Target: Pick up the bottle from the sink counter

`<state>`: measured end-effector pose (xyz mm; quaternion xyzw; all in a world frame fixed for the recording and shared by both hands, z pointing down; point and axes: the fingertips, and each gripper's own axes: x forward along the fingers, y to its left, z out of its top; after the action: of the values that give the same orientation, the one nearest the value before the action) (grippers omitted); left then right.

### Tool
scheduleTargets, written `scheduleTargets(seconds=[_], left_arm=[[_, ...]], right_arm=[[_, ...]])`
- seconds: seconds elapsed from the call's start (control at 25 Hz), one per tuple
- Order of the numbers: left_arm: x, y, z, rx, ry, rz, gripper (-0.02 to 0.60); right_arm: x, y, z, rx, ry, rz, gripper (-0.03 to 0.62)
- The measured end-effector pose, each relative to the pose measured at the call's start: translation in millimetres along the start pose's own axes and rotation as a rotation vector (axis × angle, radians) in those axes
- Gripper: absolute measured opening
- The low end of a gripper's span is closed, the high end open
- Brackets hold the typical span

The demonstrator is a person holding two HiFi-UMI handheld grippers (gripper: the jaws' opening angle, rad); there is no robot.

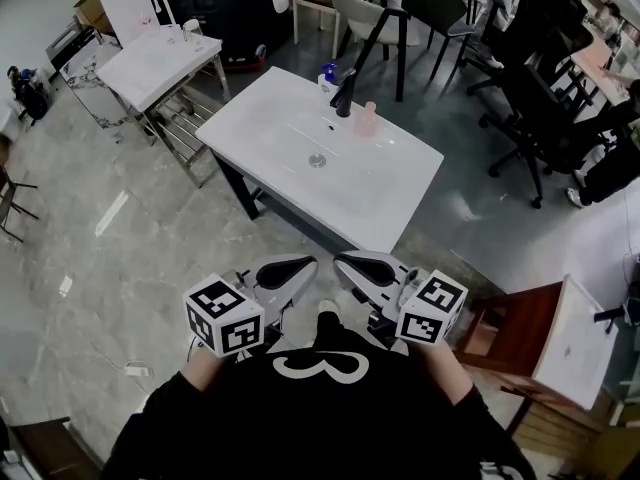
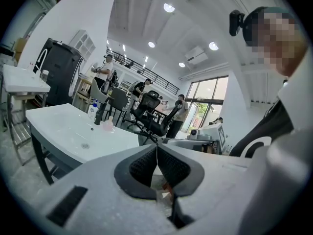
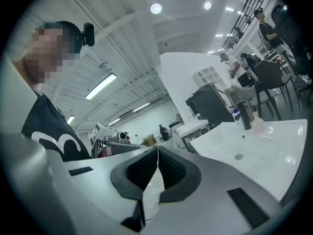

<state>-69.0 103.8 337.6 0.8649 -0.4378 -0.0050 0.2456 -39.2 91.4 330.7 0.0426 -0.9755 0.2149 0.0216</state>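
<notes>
Head view hides the pad contact; left hand-held gripper (image 2: 156,149) and right hand-held gripper (image 3: 157,152) are closed.

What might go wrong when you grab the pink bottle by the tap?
1. The pink bottle stands right beside the black tap, so a tool may bump the tap and tip the bottle over.
2. The left tool and right tool are both shut. One must open first, or it may just shove the bottle.
</notes>
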Motion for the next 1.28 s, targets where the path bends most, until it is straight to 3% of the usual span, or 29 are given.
scheduleTargets(seconds=[0.52, 0.76, 1.28], left_arm=[[99.5, 71.5, 33.7, -0.06, 0.064, 0.034, 0.015], [142.4, 88.8, 54.5, -0.047, 0.08, 0.026, 0.015], [165.4, 115.9, 57.0, -0.055, 0.093, 0.037, 0.015]], right_arm=[[4.4, -117.3, 29.4, 0.06, -0.002, -0.026, 0.014], [-1.4, -172.1, 49.2, 0.082, -0.007, -0.047, 0.014], [0.6, -211.4, 76.4, 0.032, -0.022, -0.098, 0.014]])
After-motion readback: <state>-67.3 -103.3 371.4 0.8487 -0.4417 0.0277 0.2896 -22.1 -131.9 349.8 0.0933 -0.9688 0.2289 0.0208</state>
